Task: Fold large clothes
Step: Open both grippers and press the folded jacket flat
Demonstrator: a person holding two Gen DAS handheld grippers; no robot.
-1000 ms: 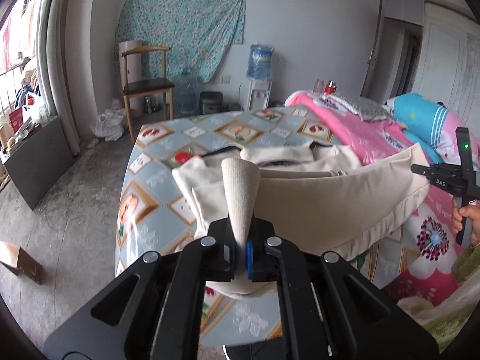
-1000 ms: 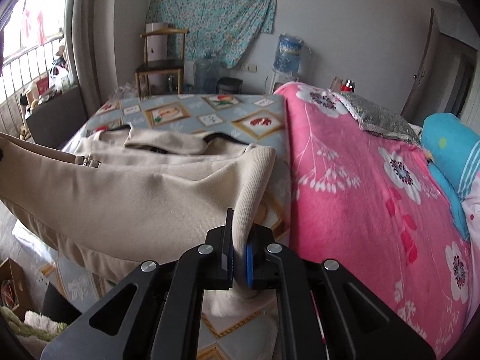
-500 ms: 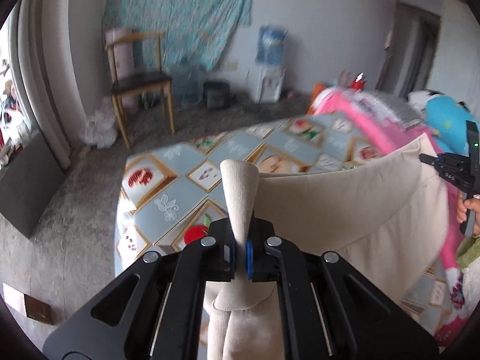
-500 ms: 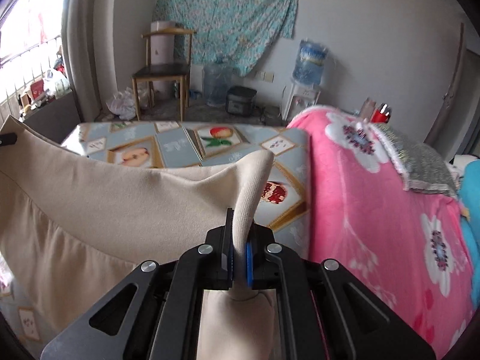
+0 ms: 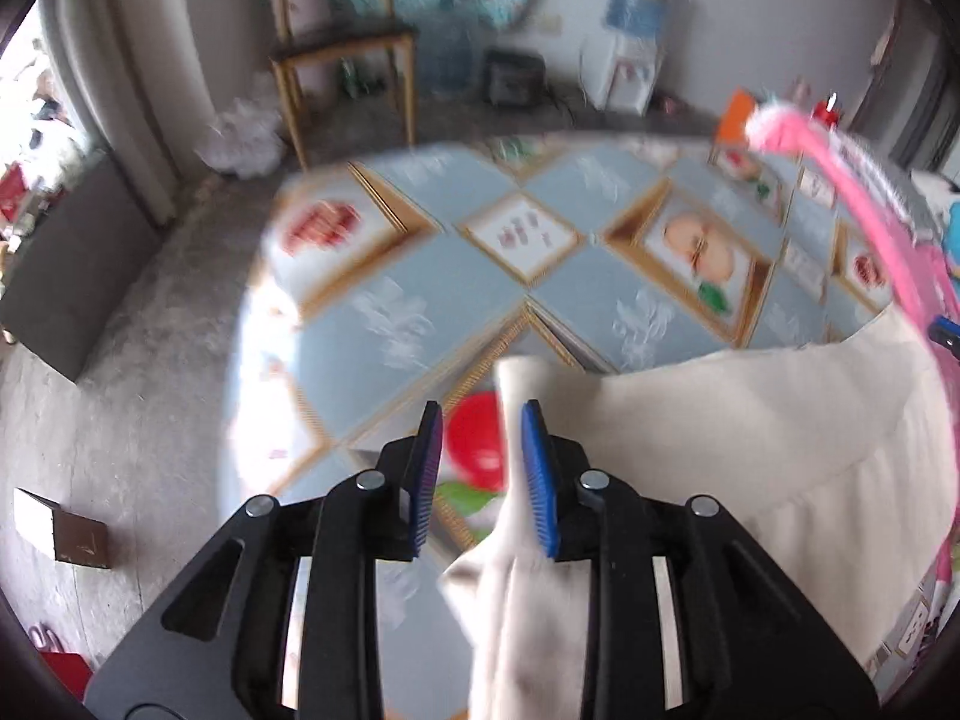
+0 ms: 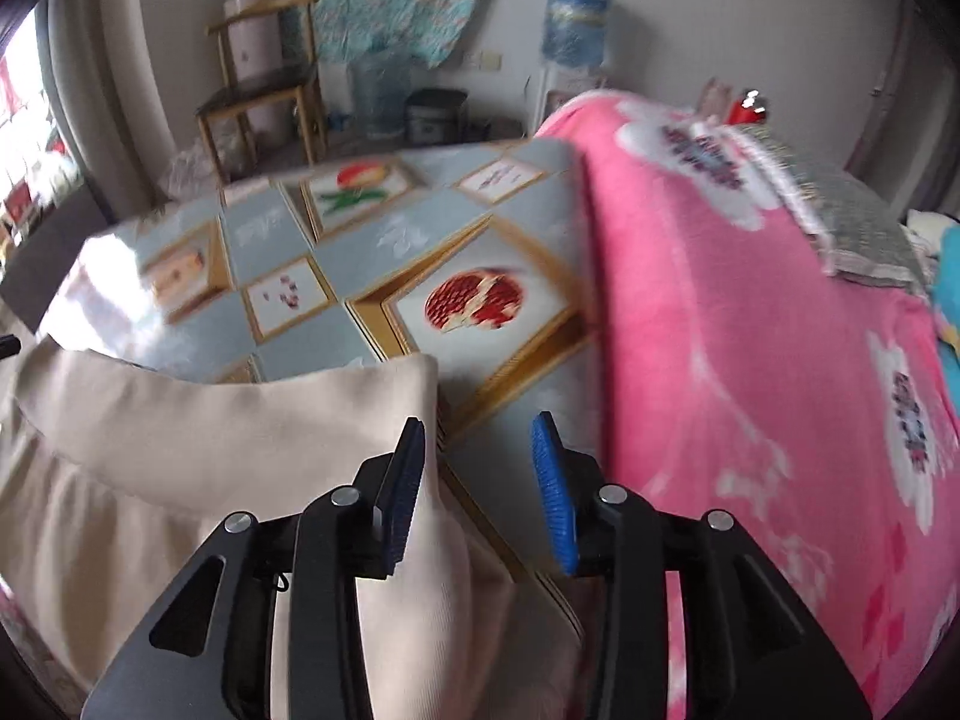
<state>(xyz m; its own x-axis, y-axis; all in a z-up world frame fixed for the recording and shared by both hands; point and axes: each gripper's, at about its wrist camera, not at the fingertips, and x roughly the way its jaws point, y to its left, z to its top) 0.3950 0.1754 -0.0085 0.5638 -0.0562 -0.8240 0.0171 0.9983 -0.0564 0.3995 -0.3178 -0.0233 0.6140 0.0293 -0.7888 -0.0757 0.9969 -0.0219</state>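
both claws opening: left claw & right claw letting go of beige garment, its corners loose btwn jaws over the bed. risk: cloth snags on a pad, pulling fold crooked.

Both grippers are tilting downward, jaws opening.
The left gripper is filling the lower centre of its frame, its blue pads parting, with cream cloth lying against the right pad only. The right gripper is spreading wider at lower centre, cloth brushing just its left pad.
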